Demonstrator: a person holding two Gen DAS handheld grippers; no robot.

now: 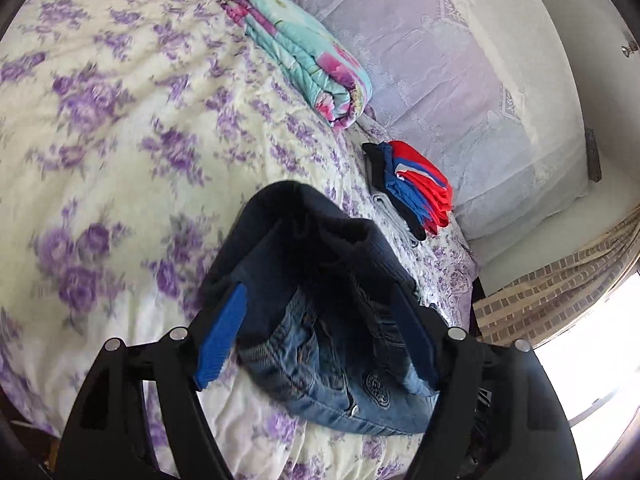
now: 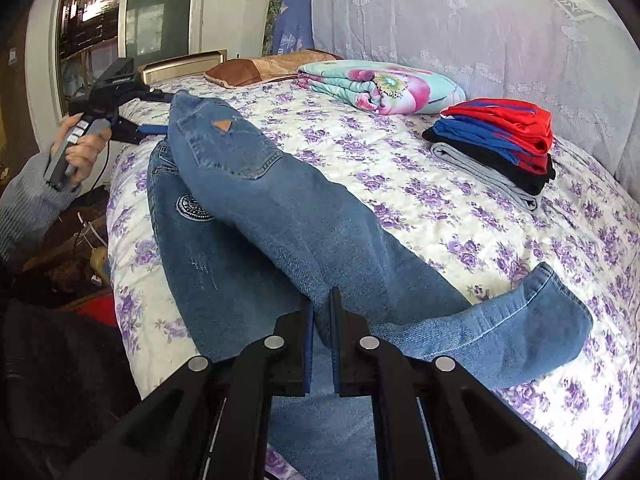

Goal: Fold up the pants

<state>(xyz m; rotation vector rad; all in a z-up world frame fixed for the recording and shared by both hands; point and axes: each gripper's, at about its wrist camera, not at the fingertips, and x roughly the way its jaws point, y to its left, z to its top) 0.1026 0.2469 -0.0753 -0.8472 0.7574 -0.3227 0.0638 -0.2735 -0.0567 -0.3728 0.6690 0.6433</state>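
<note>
Blue jeans (image 2: pixel 260 200) lie lengthwise on the flowered bedspread (image 2: pixel 440 220), one leg doubled over the other, back pocket up. My right gripper (image 2: pixel 321 296) is shut on the denim near the leg ends, and a hem curls off to the right. In the left wrist view the waist end of the jeans (image 1: pixel 320 360) stands up between the wide-apart fingers of my left gripper (image 1: pixel 318 286). Its blue pad (image 1: pixel 222 336) shows its face clear of the cloth. From the right wrist view, the left gripper (image 2: pixel 160 130) sits at the waistband, held by a hand (image 2: pixel 80 144).
A stack of folded red, blue, black and grey clothes (image 2: pixel 500 140) rests near the lace-covered headboard cushion (image 2: pixel 480 20). A folded turquoise floral quilt (image 2: pixel 380 84) and a brown pillow (image 2: pixel 264 68) lie further back. The bed's edge drops off at the left (image 2: pixel 116 240).
</note>
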